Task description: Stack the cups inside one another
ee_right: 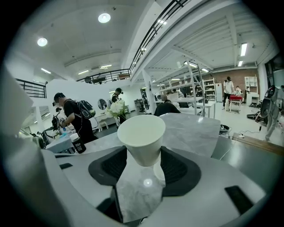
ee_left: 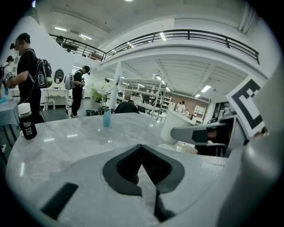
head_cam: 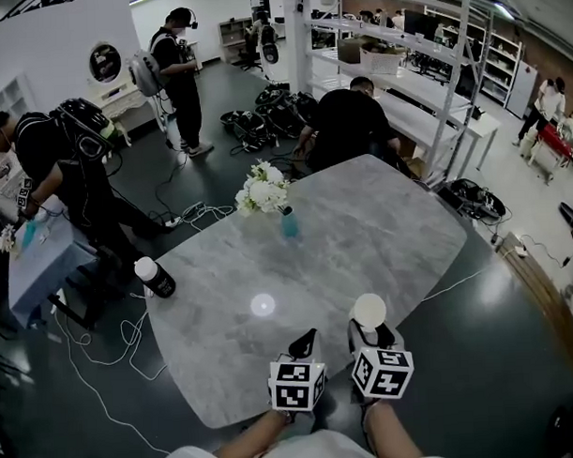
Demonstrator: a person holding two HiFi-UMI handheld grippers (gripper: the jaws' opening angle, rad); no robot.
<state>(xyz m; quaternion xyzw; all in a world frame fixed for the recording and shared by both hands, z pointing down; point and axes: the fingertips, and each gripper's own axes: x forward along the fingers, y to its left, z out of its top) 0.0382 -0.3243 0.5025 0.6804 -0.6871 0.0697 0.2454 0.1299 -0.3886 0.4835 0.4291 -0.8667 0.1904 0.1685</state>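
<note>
My right gripper (ee_right: pixel 143 156) pinched the white cup (ee_right: pixel 141 133) near the tabletop (head_cam: pixel 362 230) edge. Left gripper (ee_left: pixel 142 153) jaws pressed together, empty. Carrying step, I judged; next needs a receiving cup.

Head view: high over the near edge of the bench (head_cam: pixel 362 239), tilted steeply down. The whole top is in frame, with the left gripper (head_cam: pixel 305 343) and right gripper (head_cam: pixel 375 335) at the bottom edge.
Left gripper view: low and close over the top, facing along its jaws across the bench to the far side. The right gripper shows at its right edge.
Right gripper view: similar low height, facing much the same way, with the cup (ee_right: pixel 142 137) very near the lens at centre.
All three share the bench top and the black bottle (head_cam: pixel 157 277). The flowers (head_cam: pixel 262 189) show in the head and right gripper views.
</note>
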